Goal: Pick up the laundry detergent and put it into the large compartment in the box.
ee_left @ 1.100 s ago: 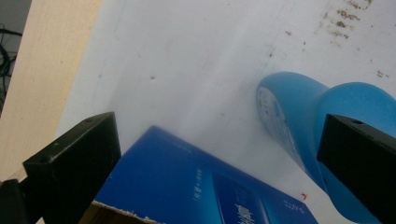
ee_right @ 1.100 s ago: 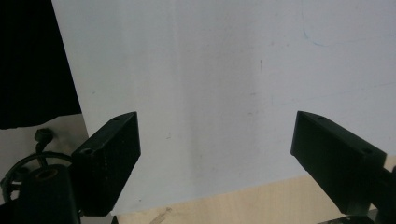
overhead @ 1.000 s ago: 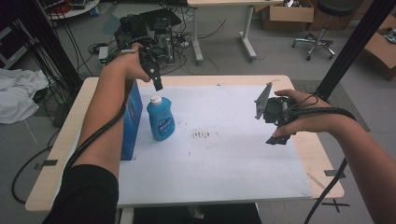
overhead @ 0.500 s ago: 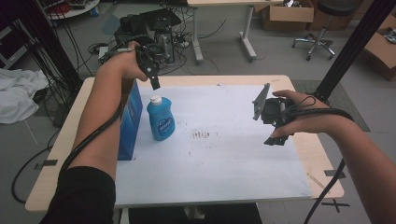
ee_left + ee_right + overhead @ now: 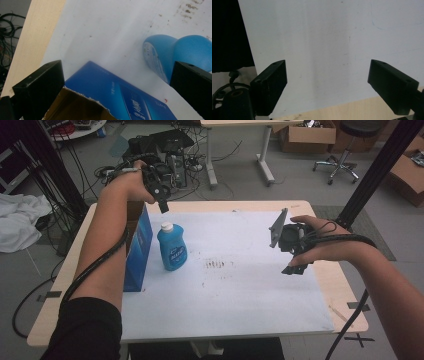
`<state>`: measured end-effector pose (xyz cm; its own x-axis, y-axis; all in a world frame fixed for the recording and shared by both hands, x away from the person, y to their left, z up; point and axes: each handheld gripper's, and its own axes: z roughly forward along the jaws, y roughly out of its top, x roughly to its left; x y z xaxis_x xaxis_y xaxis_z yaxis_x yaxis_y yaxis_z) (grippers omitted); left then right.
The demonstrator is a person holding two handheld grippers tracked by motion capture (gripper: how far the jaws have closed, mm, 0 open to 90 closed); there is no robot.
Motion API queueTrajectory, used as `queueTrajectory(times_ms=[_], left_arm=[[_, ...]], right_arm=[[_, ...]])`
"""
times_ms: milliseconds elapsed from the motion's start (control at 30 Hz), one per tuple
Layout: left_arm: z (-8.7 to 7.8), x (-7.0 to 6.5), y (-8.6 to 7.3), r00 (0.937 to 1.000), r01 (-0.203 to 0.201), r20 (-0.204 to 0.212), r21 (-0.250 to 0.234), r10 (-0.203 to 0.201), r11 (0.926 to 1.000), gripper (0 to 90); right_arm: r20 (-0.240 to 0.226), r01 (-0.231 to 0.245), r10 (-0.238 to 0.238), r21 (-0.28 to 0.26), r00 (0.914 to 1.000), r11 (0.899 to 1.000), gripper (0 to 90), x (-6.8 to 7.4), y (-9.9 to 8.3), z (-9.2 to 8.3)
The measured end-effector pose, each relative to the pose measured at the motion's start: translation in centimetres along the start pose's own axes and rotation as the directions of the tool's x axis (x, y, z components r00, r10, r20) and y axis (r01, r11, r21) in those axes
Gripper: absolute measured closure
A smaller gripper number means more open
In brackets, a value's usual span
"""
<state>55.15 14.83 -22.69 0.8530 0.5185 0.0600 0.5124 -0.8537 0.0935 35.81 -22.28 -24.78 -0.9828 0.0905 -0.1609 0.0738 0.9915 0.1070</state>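
The left gripper has lifted higher, jaws spread wide, above the upright blue plastic bottle and open blue cardboard box (touching neither); the right gripper hovers, likewise spread.

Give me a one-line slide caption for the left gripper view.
Open left gripper above a torn-open blue box, blue bottle beside it on the white mat.
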Motion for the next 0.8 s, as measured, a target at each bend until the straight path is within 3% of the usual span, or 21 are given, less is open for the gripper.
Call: queueTrajectory(times_ms=[400, 800], left_arm=[[-3.0, -1.8, -1.0, 0.9999, 0.007, -0.008, -0.028, -0.007, 0.9996, 0.1], [-4.2, -4.7, -1.8, 1.0, 0.006, -0.001, -0.023, -0.006, 0.9997, 0.1]], right_arm=[[0.004, 0.033, -0.033, -0.022, 0.9995, 0.999, 15.8, 0.1, 0.1, 0.0], [0.013, 0.062, -0.062, -0.035, 0.998, 0.997, 15.8, 0.8, 0.2, -0.1]])
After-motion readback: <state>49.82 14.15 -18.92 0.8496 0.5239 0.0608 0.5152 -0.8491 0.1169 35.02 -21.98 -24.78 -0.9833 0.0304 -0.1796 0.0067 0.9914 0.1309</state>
